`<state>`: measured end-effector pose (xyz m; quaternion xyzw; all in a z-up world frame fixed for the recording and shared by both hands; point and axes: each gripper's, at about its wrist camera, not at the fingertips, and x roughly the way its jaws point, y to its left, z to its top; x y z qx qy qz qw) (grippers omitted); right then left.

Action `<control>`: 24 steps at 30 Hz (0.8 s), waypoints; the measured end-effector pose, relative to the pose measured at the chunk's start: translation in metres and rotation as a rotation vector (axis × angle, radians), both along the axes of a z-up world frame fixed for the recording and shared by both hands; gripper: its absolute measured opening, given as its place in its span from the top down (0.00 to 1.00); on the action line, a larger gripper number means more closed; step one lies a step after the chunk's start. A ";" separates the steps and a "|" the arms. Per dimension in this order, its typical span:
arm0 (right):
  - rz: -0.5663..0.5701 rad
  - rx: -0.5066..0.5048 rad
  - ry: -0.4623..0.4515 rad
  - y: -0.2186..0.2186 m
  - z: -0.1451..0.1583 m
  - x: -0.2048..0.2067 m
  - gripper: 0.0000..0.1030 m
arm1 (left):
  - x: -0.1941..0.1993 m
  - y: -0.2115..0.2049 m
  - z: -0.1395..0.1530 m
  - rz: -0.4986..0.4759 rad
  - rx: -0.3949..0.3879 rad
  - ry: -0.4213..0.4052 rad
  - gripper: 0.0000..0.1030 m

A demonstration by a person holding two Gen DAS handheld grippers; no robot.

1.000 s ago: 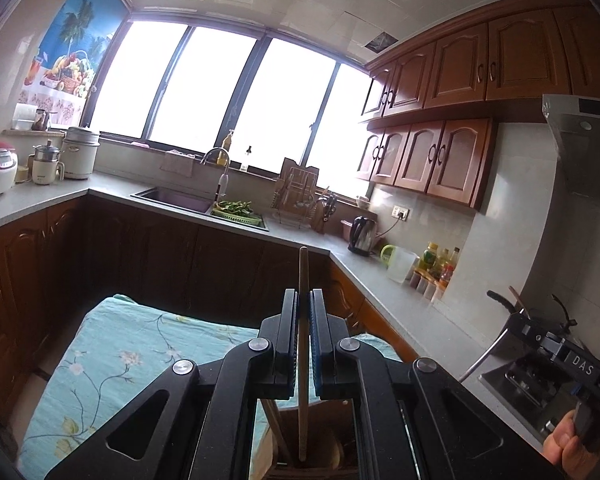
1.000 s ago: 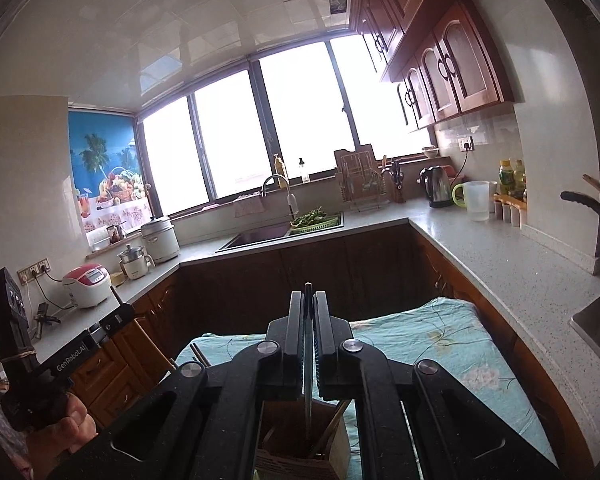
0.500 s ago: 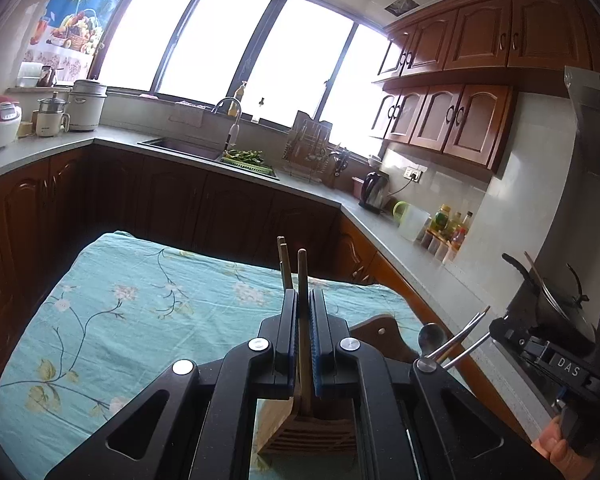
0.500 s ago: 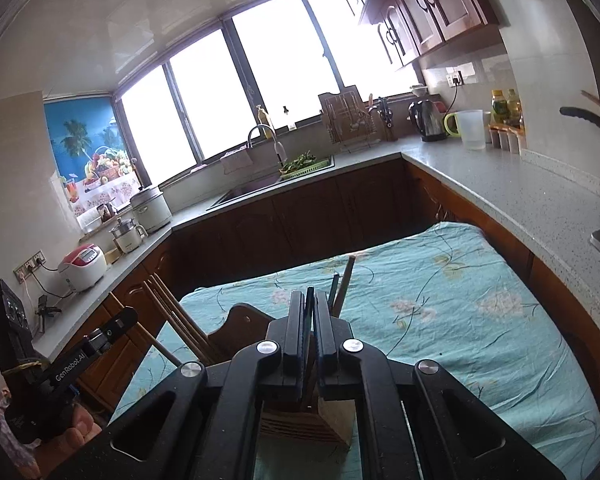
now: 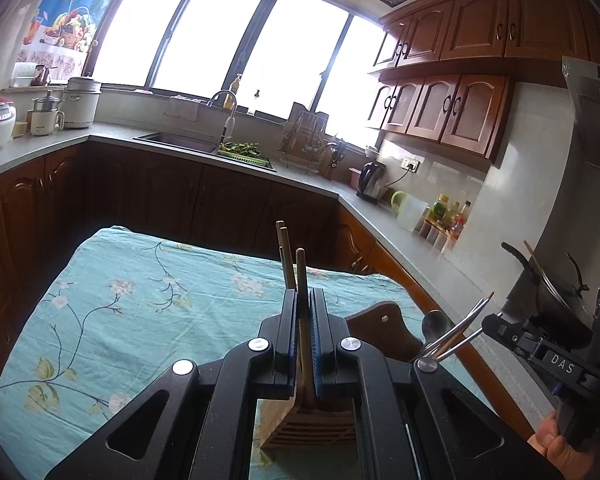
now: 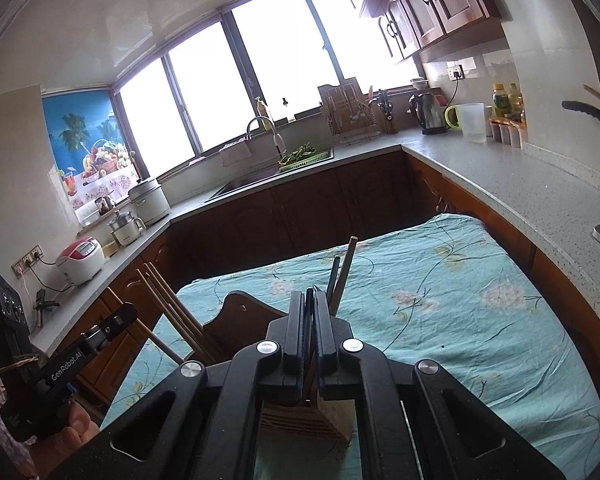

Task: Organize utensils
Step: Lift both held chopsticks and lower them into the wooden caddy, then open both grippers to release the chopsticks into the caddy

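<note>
You work over a table [image 5: 120,320] covered in a teal floral cloth, with dark wood kitchen cabinets and a grey counter wrapping round its far and right sides. Near you on that cloth stands a slatted wooden utensil holder [image 5: 312,428], directly below both tools; its taller curved back panel [image 5: 384,332] rises to the right in the left wrist view and to the left in the right wrist view. Your left hand-held gripper [image 5: 303,340] is closed almost fully, its blue pads clamped on a wooden chopstick [image 5: 301,280] that stands nearly upright with its lower end down inside the holder. Just left of it, two more wooden chopsticks [image 5: 285,256] stick up out of the same holder. Your right hand-held gripper [image 6: 309,332] is likewise pinched tight on a thin dark utensil [image 6: 309,300] that also reaches down into the holder; what kind it is I cannot tell. A wooden stick and a dark one [image 6: 340,280] lean just right of it. Metal spoons and chopsticks [image 5: 452,332] fan out of the holder's right side.
</note>
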<state>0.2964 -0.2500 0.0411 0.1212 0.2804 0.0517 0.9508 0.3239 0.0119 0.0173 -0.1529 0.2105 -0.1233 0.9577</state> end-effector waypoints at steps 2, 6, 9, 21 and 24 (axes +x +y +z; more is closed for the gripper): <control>0.000 -0.002 0.002 0.000 0.000 0.000 0.96 | 0.001 0.000 0.001 0.000 0.004 0.000 0.96; 0.000 -0.008 0.002 0.000 0.000 0.001 0.96 | -0.001 0.000 0.000 0.000 0.010 0.003 0.96; 0.000 -0.002 0.004 -0.001 -0.001 0.001 0.95 | -0.002 -0.003 0.001 -0.002 0.017 0.010 0.96; -0.060 0.006 -0.099 -0.015 0.018 -0.024 0.15 | -0.020 -0.006 0.019 0.038 0.054 0.004 0.40; -0.068 0.016 -0.114 -0.018 0.016 -0.035 0.03 | -0.036 -0.006 0.019 0.073 0.072 0.004 0.22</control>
